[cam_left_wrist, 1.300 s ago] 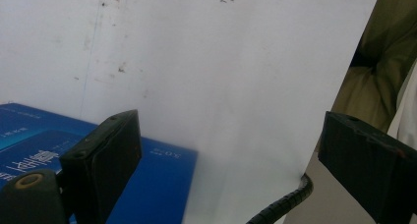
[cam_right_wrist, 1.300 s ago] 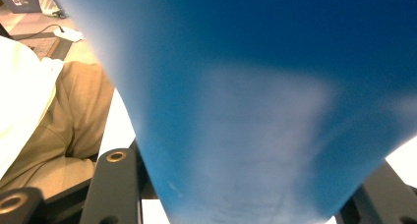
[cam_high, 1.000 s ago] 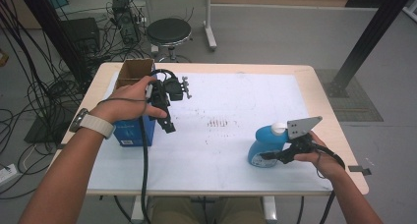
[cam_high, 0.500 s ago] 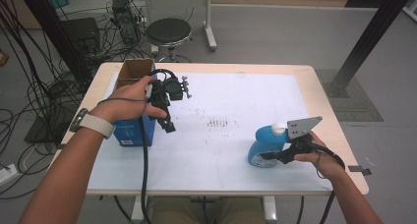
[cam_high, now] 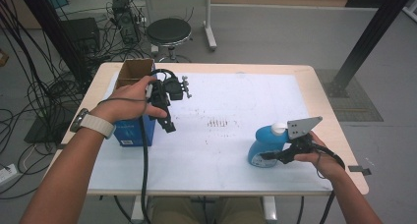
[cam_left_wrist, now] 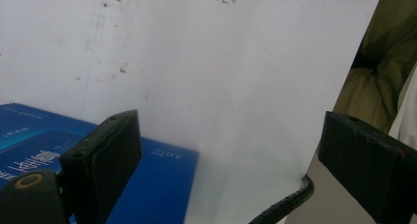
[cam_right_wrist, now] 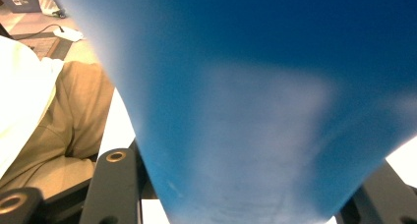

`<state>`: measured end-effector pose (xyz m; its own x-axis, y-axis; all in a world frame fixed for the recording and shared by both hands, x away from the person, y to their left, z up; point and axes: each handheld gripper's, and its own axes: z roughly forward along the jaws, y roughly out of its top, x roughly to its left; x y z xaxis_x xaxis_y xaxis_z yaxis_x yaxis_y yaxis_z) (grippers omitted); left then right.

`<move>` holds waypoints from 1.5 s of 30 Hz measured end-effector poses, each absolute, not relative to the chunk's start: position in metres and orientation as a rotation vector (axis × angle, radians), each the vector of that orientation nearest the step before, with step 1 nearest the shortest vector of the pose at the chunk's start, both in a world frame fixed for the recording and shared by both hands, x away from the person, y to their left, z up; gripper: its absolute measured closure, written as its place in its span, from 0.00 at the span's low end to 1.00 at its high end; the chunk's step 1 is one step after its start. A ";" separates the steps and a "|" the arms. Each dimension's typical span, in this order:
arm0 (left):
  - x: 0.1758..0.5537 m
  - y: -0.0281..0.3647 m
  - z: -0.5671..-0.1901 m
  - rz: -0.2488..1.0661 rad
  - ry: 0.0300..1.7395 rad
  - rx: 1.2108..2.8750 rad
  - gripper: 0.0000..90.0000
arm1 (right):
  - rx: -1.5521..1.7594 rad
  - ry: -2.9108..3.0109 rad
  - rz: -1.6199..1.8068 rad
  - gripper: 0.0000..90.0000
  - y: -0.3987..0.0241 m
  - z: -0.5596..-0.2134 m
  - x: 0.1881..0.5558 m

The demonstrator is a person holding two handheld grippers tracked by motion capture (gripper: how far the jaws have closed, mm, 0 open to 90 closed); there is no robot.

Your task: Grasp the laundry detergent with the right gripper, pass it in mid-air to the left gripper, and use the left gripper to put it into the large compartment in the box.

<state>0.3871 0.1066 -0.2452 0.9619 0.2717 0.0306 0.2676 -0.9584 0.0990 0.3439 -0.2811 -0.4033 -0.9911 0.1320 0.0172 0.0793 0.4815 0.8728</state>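
Observation:
A blue spray bottle (cam_high: 263, 144) with a white cap stands at the table's front right, and up close its blue body (cam_right_wrist: 275, 96) sits between the two black jaws. My right gripper (cam_high: 273, 155) is shut on its lower body from the right (cam_right_wrist: 241, 189). At the left, my left gripper (cam_high: 167, 117) hangs above the white sheet, tilted down, beside a blue box (cam_high: 129, 131). Its jaws stand wide open (cam_left_wrist: 231, 150) with nothing between them. A corner of the blue box (cam_left_wrist: 157, 180) lies under the left jaw.
An open cardboard box (cam_high: 134, 70) stands at the table's back left, behind the blue box. A white sheet (cam_high: 231, 96) with small dark marks covers the table. A stool (cam_high: 168, 32) and cables lie beyond the far edge. A black cable (cam_high: 144, 165) trails from the left gripper.

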 end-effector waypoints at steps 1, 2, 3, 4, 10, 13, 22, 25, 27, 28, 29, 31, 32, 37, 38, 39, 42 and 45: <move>0.387 0.107 -0.245 0.067 0.416 3.018 0.11 | 0.190 2.659 1.562 0.48 -0.281 -0.403 0.344; 0.387 0.107 -0.245 0.068 0.416 3.017 0.11 | 0.192 2.662 1.560 0.48 -0.281 -0.403 0.344; 0.387 0.107 -0.245 0.069 0.414 3.019 0.11 | 0.191 2.661 1.559 0.48 -0.281 -0.403 0.344; 0.387 0.107 -0.245 0.069 0.421 3.015 0.11 | 0.190 2.661 1.558 0.48 -0.281 -0.403 0.344; 0.387 0.107 -0.245 0.067 0.420 3.017 0.11 | 0.189 2.659 1.561 0.48 -0.281 -0.403 0.344; 0.387 0.107 -0.245 0.071 0.421 3.011 0.11 | 0.188 2.659 1.562 0.48 -0.281 -0.403 0.344; 0.387 0.107 -0.245 0.075 0.422 3.018 0.11 | 0.188 2.656 1.563 0.47 -0.281 -0.404 0.344; 0.387 0.107 -0.245 0.077 0.422 3.022 0.11 | 0.188 2.657 1.562 0.48 -0.281 -0.403 0.344; 0.386 0.106 -0.245 0.077 0.425 3.018 0.11 | 0.187 2.658 1.560 0.47 -0.281 -0.403 0.344; 0.386 0.106 -0.245 0.075 0.423 3.020 0.11 | 0.187 2.658 1.560 0.48 -0.281 -0.403 0.344; 0.387 0.106 -0.245 0.077 0.425 3.018 0.11 | 0.185 2.657 1.562 0.47 -0.281 -0.403 0.344; 0.387 0.106 -0.245 0.076 0.426 3.016 0.11 | 0.185 2.657 1.562 0.47 -0.281 -0.403 0.344; 0.387 0.106 -0.245 0.075 0.424 3.019 0.11 | 0.185 2.657 1.562 0.47 -0.281 -0.403 0.344; 0.387 0.105 -0.245 0.078 0.418 3.019 0.11 | 0.189 2.655 1.564 0.47 -0.281 -0.404 0.344; 0.387 0.105 -0.245 0.079 0.418 3.020 0.11 | 0.189 2.655 1.565 0.47 -0.281 -0.404 0.344; 0.387 0.105 -0.246 0.078 0.420 3.019 0.11 | 0.189 2.656 1.565 0.47 -0.281 -0.404 0.344; 0.387 0.105 -0.246 0.078 0.422 3.017 0.11 | 0.191 2.656 1.565 0.47 -0.281 -0.404 0.344; 0.387 0.105 -0.245 0.077 0.422 3.016 0.11 | 0.191 2.655 1.566 0.47 -0.281 -0.404 0.344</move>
<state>0.3866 0.1052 -0.2452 0.9604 0.2761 0.0371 0.2713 -0.9572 0.1008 0.3437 -0.2814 -0.4038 -0.9910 0.1330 0.0169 0.0791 0.4783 0.8746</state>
